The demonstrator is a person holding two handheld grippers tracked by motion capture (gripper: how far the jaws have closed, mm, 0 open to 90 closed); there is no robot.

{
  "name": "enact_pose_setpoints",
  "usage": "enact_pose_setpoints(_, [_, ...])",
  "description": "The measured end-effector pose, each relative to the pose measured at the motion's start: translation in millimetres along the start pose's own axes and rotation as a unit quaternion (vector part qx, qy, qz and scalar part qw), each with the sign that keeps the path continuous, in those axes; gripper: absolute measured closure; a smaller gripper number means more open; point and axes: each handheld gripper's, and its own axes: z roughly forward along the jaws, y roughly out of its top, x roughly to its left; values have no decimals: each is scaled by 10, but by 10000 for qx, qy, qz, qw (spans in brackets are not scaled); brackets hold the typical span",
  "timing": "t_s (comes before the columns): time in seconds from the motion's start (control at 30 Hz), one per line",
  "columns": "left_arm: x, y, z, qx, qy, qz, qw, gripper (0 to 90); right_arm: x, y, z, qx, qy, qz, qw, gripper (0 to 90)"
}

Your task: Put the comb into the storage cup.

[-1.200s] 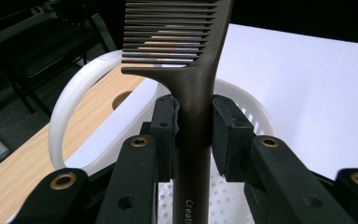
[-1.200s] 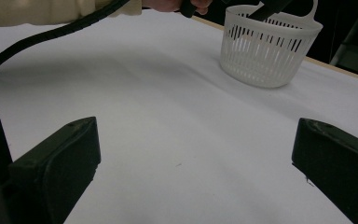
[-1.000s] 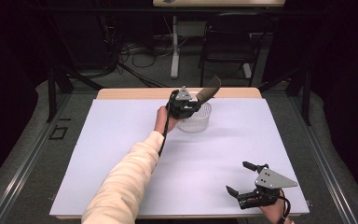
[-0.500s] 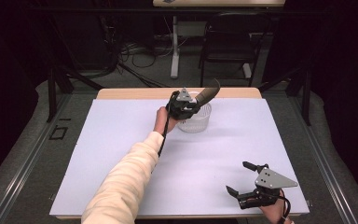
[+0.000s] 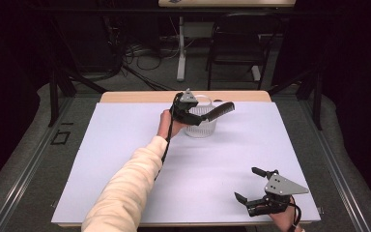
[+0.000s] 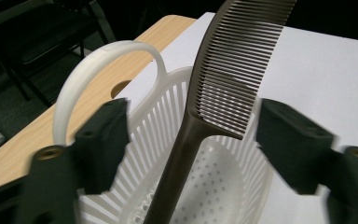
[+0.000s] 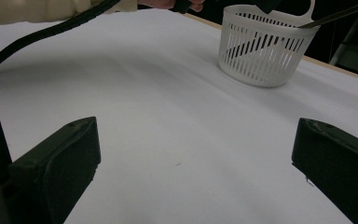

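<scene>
The left arm, in a cream sleeve (image 5: 125,188), reaches forward across the table at full extension. The left hand (image 5: 165,123) grips the left gripper (image 5: 193,115) at the far end, grey plate on top. Its jaws have just been opening and now stand wide apart in the left gripper view, with nothing pressed by either pad. Its cable trails back along the forearm. The right gripper (image 5: 249,186) sits at the near right edge, low to the surface, pointing left. Its jaws are spread wide, nothing between them. Only part of the right hand (image 5: 285,220) is in view behind it.
</scene>
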Motion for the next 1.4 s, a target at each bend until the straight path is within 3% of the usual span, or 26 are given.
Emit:
enact_pose_setpoints(0.1, [-14, 27, -42, 8, -33, -55, 10000, 167, 1, 1, 0, -2, -5, 0, 10000, 5])
enact_pose_setpoints(0.3, [-60, 81, -103, 236, -2, 74, 9997, 71, -1, 2, 6, 6, 0, 7, 10000, 5])
enact_pose_setpoints(0.53, [-82, 100, -173, 295, 37, -48, 9995, 4, 1, 3, 13, 14, -4, 2, 10000, 4])
enact_pose_setpoints(0.87, [-93, 94, -283, 387, 10, -138, 9992, 2, -2, 6, 21, 10, 18, -1, 10000, 5])
enact_pose_setpoints(1.4, [-152, -24, -544, 599, 30, -114, 9981, 0, -1, 6, 21, 20, 9, -21, 10000, 4])
